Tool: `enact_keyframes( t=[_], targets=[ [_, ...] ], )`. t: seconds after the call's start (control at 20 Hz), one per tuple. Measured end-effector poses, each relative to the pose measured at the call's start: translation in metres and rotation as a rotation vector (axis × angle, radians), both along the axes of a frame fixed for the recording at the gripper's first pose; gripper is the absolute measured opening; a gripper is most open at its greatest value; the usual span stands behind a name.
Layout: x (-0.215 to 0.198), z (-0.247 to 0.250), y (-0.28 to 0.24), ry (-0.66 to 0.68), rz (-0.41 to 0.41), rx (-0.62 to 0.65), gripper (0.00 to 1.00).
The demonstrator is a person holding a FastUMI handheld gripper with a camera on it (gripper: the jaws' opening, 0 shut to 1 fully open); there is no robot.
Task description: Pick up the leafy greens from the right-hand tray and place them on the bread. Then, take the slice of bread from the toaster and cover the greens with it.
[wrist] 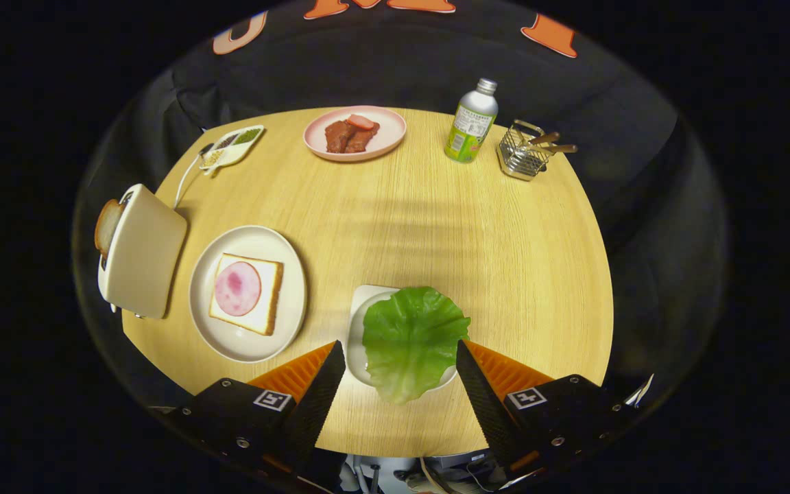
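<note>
Approaching the leafy greens [412, 339], which lie on a small white tray [359, 322] between and just ahead of the fingers, the gripper [395, 370], wide open and empty, should descend to pinch the leaf's near edge before carrying it left to the bread [247, 293].

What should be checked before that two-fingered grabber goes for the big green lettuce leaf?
1. Gripper open: ok, fingers spread wide.
2. Green lettuce leaf lined up: ok, it lies between the fingertips, overhanging its small white tray.
3. Fingers touching the leaf: not ok yet, both stand apart from it.
4. Landing spot ready: ok, the white bread slice with a pink ham round lies bare on the round white plate.
5. Second toast slice available: ok, it sticks up from the cream toaster.
</note>
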State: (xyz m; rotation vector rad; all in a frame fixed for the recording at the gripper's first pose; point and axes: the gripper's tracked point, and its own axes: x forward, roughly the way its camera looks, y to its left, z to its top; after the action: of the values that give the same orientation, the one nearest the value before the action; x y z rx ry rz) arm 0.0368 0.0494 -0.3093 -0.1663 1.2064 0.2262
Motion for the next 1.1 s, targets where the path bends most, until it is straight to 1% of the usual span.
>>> enact_keyframes(
  t=[0.2,0.4,0.6,1.1],
  targets=[
    [0.001,-0.037,-0.005,0.093,-0.039,-0.006,0.98],
    [0.0,-0.06,-0.011,0.147,-0.049,-0.027,0.99],
    [-0.006,-0.074,-0.008,0.194,-0.079,0.0,0.99],
    [-0.003,-0.091,-0.006,0.224,-0.127,0.027,0.99]
  ],
)
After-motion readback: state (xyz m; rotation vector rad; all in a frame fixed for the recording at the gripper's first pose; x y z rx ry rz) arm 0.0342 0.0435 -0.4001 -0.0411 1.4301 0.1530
